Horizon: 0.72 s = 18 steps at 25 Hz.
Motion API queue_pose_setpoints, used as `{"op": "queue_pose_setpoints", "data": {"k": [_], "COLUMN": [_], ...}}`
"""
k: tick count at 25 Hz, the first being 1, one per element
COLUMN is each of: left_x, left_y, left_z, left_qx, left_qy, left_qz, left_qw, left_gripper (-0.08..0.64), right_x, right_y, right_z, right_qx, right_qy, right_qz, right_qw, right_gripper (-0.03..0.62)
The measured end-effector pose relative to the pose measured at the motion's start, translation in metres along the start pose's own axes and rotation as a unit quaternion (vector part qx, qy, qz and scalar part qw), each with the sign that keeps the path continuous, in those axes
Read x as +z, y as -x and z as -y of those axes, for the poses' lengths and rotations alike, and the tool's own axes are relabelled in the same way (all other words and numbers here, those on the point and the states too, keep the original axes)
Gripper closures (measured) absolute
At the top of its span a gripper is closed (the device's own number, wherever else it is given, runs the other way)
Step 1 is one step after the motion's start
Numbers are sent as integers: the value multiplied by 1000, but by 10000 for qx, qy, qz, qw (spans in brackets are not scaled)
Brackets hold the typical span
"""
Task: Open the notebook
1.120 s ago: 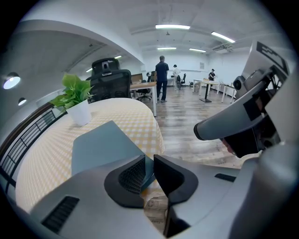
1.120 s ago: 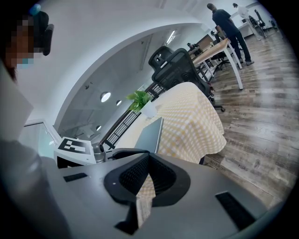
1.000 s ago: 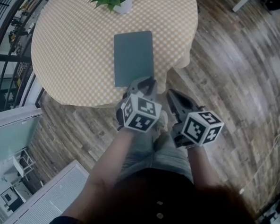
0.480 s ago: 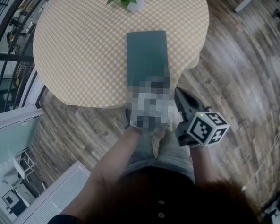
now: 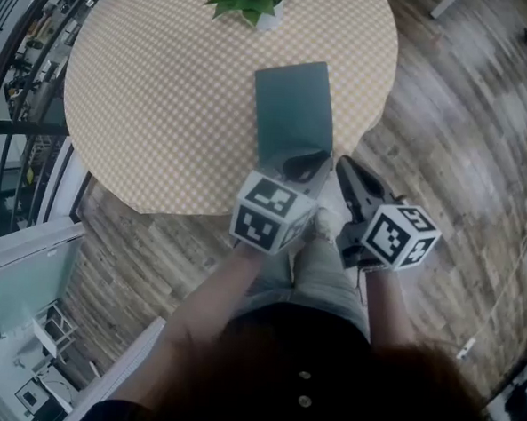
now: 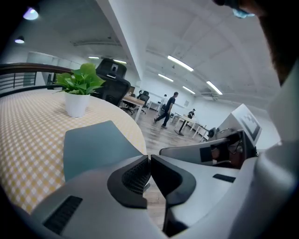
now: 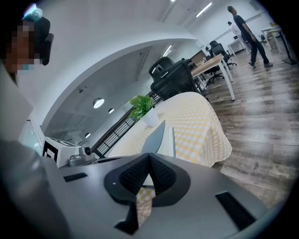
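A teal notebook point(image 5: 292, 105) lies on the round table point(image 5: 164, 92) with the yellow checked cloth, its short edge toward me. My left gripper point(image 5: 304, 166) is at that near edge, its jaws closing on the cover. In the left gripper view the teal cover point(image 6: 93, 144) runs into the nearly closed left gripper point(image 6: 148, 158). The right gripper view shows the cover point(image 7: 157, 137) raised at an angle above white pages point(image 7: 171, 140). My right gripper point(image 5: 344, 168) hangs just right of the notebook, off the table's edge; the right gripper point(image 7: 148, 156) is shut with nothing in it.
A potted green plant point(image 5: 254, 0) stands on the table beyond the notebook. A dark railing point(image 5: 22, 75) and a glass panel point(image 5: 19, 270) lie to the left. Wooden floor point(image 5: 464, 128) spreads to the right. Office desks, chairs and a walking person point(image 6: 167, 109) are far off.
My left gripper has gone forward to the notebook's near edge, closed there and risen, and the cover's near edge has come up. The right gripper has shifted forward beside it.
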<state>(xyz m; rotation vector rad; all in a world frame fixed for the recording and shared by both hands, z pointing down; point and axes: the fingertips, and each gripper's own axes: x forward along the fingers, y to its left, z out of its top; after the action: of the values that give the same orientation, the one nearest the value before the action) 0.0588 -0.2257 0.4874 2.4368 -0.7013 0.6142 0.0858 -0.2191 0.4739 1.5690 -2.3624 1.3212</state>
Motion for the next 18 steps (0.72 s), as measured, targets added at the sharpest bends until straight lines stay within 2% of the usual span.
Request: {"op": "queue_pose_setpoints", "data": {"k": [10, 18], "left_x": [22, 34], "left_y": [38, 78], "left_z": [-6, -19], "left_qx": [-662, -868], "left_qy": [403, 603], "left_qz": [632, 942], "left_qw": [9950, 9899], "left_gripper": [534, 534], "right_x": [13, 20], "right_y": [-19, -33], "right_z": [-23, -45], "right_qx": [-155, -126], "right_qy": [57, 275], "right_qz": [328, 399], "right_qw": [9993, 9987], "right_gripper": [580, 580]}}
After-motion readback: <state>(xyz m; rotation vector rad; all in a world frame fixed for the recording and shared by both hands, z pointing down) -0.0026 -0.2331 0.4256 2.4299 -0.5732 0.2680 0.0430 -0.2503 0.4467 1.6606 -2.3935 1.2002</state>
